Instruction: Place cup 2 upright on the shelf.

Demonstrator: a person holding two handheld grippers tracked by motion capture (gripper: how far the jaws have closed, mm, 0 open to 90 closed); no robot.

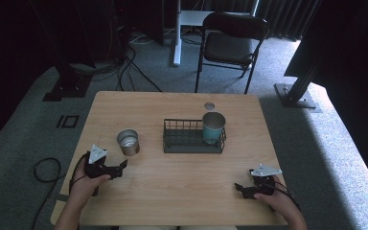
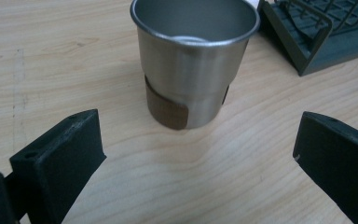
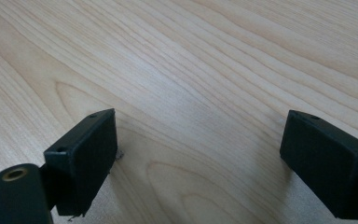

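Note:
A bare steel cup (image 1: 128, 142) stands upright on the wooden table (image 1: 182, 191), left of a dark wire rack (image 1: 187, 141). A teal cup (image 1: 213, 127) stands upright inside the rack's right end. My left gripper (image 1: 120, 167) sits just short of the steel cup (image 2: 193, 60), jaws wide open and empty, the cup a little beyond them. The rack's corner (image 2: 317, 32) shows at the upper right of the left gripper view. My right gripper (image 1: 240, 188) rests near the table's front right, open over bare wood (image 3: 200, 93).
A small round metal disc (image 1: 209, 105) lies on the table behind the rack. A black folding chair (image 1: 230, 45) stands beyond the far edge. Cables (image 1: 45, 167) trail on the carpet to the left. A stand base (image 1: 294, 96) sits at the right.

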